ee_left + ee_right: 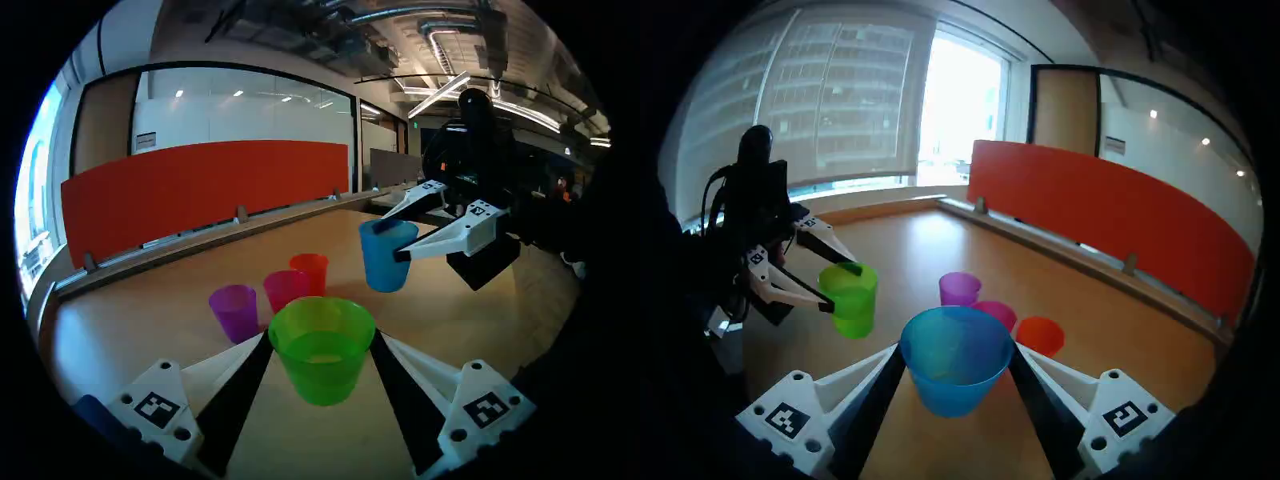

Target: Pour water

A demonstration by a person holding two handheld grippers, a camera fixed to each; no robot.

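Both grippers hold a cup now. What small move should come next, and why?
Probably bring the left gripper with its green cup closer to the blue cup in the right gripper. Both cups are upright and apart, and the green one seems to hold some water; tilting here would likely spill onto the table.

No readable text, wall sign (145,142) perhaps printed, too small
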